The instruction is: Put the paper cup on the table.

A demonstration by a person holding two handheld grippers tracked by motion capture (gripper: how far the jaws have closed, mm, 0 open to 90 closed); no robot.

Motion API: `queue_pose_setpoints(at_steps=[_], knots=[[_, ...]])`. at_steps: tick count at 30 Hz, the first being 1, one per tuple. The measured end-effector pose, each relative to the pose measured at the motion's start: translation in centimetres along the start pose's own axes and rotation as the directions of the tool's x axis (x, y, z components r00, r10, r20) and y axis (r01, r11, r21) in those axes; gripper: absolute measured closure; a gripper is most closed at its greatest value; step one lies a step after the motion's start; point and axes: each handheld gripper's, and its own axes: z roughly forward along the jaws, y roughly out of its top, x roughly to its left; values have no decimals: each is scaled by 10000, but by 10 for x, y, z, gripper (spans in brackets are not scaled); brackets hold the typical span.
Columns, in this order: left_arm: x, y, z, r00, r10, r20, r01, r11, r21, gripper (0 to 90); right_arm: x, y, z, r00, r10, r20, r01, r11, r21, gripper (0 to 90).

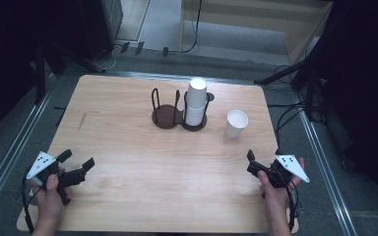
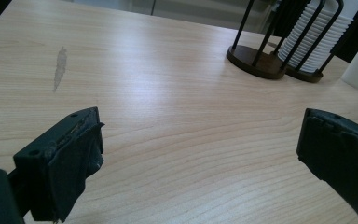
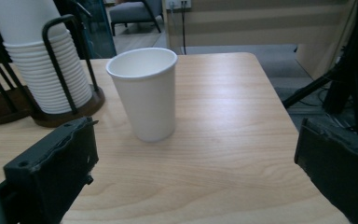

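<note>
- Your right gripper point(image 3: 191, 168) has its fingers spread wide, holding nothing — the loose paper cup point(image 3: 144, 93) stands upright just ahead of them.
- Your left gripper point(image 2: 200, 163) gapes empty too, over bare counter point(image 2: 168, 116).
- Beyond the cup, the cup stack point(image 1: 195, 103) sits in its holder point(image 1: 179, 117) — nothing grasped yet; cup still needs picking up.

Wooden table point(image 1: 128, 142); grey chair point(image 3: 133, 11) beyond.

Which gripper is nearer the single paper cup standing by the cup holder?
Right. The right gripper sits just toward the person from the paper cup, near the table's right edge. The left gripper is far across the table, at the left front corner.
</note>
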Motion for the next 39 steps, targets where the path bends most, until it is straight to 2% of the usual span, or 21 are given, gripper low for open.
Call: queue_pose_setpoints(at_steps=[4,11,15,19,35,39], knots=[[-1,0,0,10000,43,-28,-43,10000,-39,7,-7,-4,-4,9997,164,199,-165,9998,65,0],[-1,0,0,10000,36,-42,-36,10000,-50,7,-14,-14,-16,9994,-92,330,85,9997,234,0],[0,0,0,10000,27,-37,-27,10000,-49,7,-22,-23,-22,9991,112,415,-129,9991,402,0],[-1,0,-1,10000,32,-49,-33,10000,-67,7,-29,-29,-28,9986,5,531,-35,9984,563,0],[-1,0,-1,10000,29,-58,-29,10000,-89,7,-57,-46,-63,9936,169,1114,-263,9962,836,0],[-1,0,-1,10000,52,-48,-52,10000,-79,7,-58,-51,-65,9931,-75,1167,-43,9949,1007,0]])
